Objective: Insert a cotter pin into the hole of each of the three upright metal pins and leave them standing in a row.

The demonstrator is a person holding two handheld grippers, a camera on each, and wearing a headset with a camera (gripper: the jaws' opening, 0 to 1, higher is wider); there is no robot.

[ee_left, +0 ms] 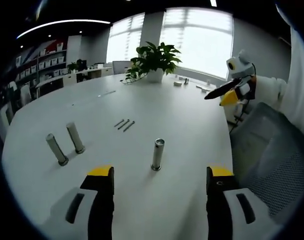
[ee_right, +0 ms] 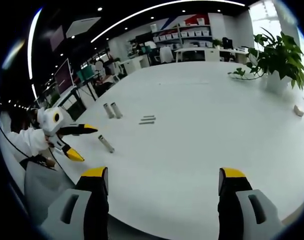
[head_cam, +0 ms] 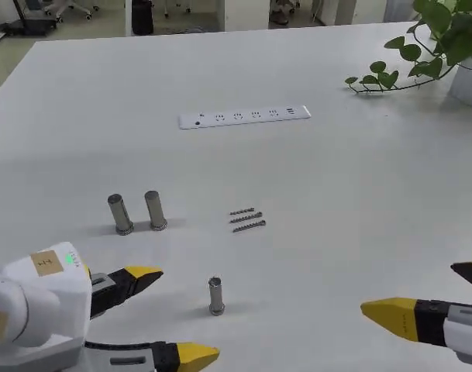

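Three thin grey wire cotter pins (head_cam: 247, 219) lie side by side in the head view on the white workbench (head_cam: 336, 178). They are just right of a pair of upright steel cylinder pins (head_cam: 137, 212) and beyond a lone upright steel pin (head_cam: 215, 295). The yellow-tipped left gripper (head_cam: 179, 314) and right gripper (head_cam: 414, 291) hover with jaws spread and empty; the right one is cut off by the frame edge.

In the left gripper view the lone steel pin (ee_left: 157, 154) stands just ahead, between the parted jaws. It looks smooth, stiff and easy to tip, so a grip around mid-shank seems safest. Its cross hole cannot be made out.

In the right gripper view the cotter pins (ee_right: 148, 120) are tiny. They are probably light, springy and slippery, and best pinched at one end. Their heads and legs are too small to tell apart.
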